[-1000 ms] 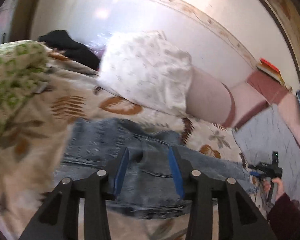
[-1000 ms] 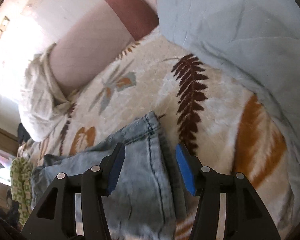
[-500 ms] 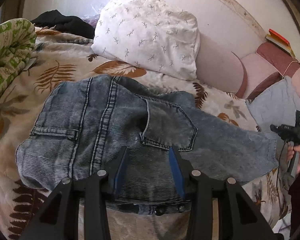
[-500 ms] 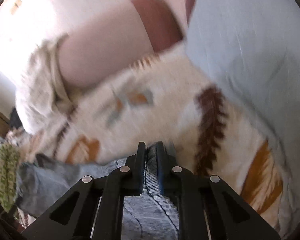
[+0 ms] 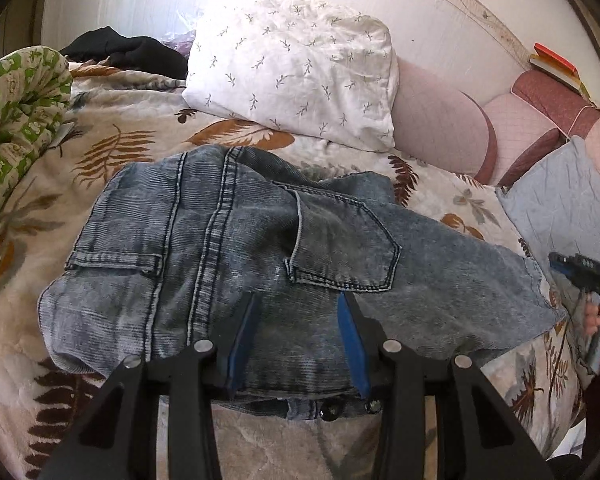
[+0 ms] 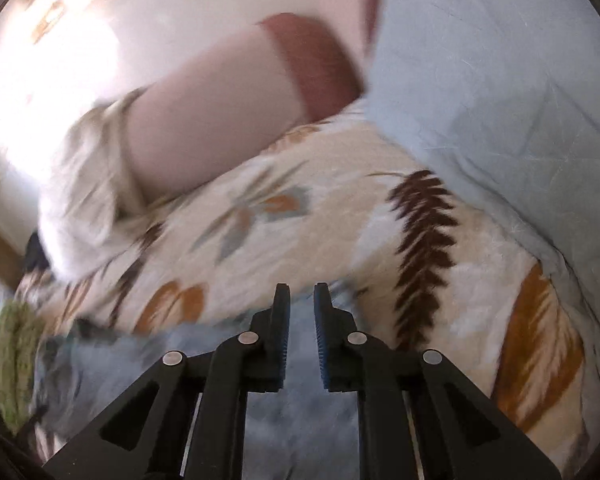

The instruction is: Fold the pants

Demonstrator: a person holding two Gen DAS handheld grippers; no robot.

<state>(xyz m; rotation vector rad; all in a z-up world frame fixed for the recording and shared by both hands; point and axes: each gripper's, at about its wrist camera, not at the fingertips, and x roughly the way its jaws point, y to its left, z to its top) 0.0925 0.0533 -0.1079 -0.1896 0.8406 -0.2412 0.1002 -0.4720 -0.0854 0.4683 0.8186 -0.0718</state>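
Observation:
Blue denim pants (image 5: 260, 248) lie spread back-side up on a leaf-print blanket (image 5: 100, 152), waistband toward me, one leg running right. My left gripper (image 5: 298, 300) hovers open over the seat just past the waistband, and its pads straddle bare denim. In the left wrist view the right gripper (image 5: 579, 272) sits in a hand at the leg's hem. My right gripper (image 6: 301, 292) is opening: a narrow gap shows between the pads. The blurred leg end of the pants (image 6: 300, 420) lies in and under that gap.
A white sprigged pillow (image 5: 300, 68) and a pink bolster (image 5: 439, 132) lean on the wall behind. A grey-blue pillow (image 5: 559, 200) lies at right, a green quilt (image 5: 16, 100) at left, a black garment (image 5: 128, 52) at back left.
The left gripper sank closer to the pants, jaws unchanged. The right gripper closed on the leg hem, then shifted, and its pads now stand slightly apart.

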